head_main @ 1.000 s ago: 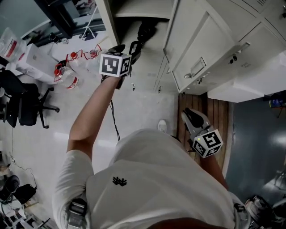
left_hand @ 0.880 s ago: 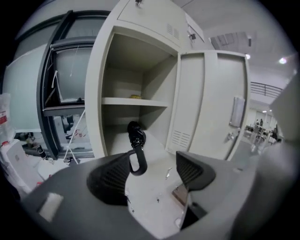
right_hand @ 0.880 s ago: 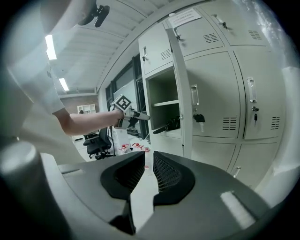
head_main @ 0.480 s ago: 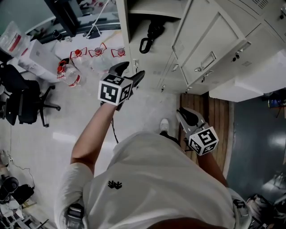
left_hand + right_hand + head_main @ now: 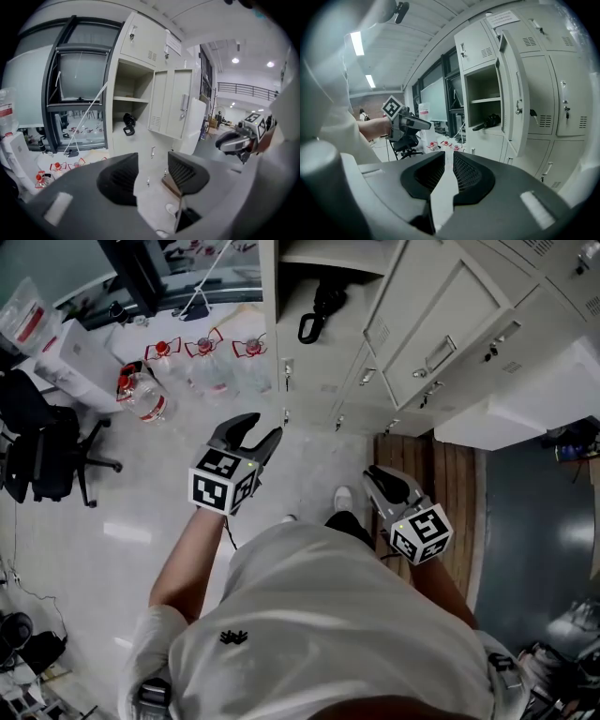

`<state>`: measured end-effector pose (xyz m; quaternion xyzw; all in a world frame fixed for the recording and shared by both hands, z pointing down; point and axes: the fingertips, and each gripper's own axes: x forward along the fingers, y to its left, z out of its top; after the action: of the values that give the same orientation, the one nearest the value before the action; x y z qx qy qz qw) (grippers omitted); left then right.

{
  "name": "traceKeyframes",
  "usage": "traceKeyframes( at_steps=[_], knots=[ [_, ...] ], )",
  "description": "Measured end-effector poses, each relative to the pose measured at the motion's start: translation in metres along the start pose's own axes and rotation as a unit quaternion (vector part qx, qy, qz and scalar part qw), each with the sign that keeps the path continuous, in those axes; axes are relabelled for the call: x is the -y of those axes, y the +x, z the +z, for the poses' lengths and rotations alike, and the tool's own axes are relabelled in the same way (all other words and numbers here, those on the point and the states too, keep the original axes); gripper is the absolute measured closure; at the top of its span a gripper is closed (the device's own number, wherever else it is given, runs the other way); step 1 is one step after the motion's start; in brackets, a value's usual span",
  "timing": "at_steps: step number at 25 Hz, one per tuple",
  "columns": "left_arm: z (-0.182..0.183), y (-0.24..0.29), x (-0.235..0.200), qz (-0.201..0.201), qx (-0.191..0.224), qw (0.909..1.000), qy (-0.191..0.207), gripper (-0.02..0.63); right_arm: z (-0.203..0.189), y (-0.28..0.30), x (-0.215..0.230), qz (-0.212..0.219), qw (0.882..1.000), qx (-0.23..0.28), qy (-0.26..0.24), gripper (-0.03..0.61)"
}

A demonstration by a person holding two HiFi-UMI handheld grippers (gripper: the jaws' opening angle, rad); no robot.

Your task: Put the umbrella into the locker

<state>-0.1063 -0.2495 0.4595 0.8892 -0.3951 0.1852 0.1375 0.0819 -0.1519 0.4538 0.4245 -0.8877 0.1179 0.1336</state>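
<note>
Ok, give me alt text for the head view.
A black folded umbrella lies inside the open beige metal locker. Nearer, the person's left claw, whose jaws have just been closing, and right claw both hold nothing.

one umbrella (image 5: 319, 310), two grippers (image 5: 261, 426) (image 5: 372, 472), four red-capped bottles (image 5: 142, 401), one office chair (image 5: 42, 451)

White T-shirt (image 5: 328, 615), black logo (image 5: 233, 637); grey left hand-held gripper (image 5: 265, 426).

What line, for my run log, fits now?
black folded umbrella: inside open cream metal locker; left gripper: empty, jaws just closing
</note>
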Motion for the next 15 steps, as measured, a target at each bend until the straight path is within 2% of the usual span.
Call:
traceKeyframes(
  at_steps=[3, 8, 15],
  knots=[
    [-0.02, -0.019, 0.012, -0.006, -0.004, 1.0, -0.002, 0.392, -0.001, -0.002, -0.008, 0.002, 1.0, -0.001, -0.003, 0.523],
    [-0.057, -0.039, 0.022, -0.02, -0.025, 0.9995, -0.008, 0.487, 0.001, -0.006, -0.013, -0.004, 1.0, 0.0, -0.008, 0.523],
    [-0.072, -0.056, 0.038, -0.041, -0.021, 0.9989, -0.012, 0.555, 0.003, -0.006, -0.022, -0.003, 1.0, -0.001, -0.019, 0.523]
  ],
)
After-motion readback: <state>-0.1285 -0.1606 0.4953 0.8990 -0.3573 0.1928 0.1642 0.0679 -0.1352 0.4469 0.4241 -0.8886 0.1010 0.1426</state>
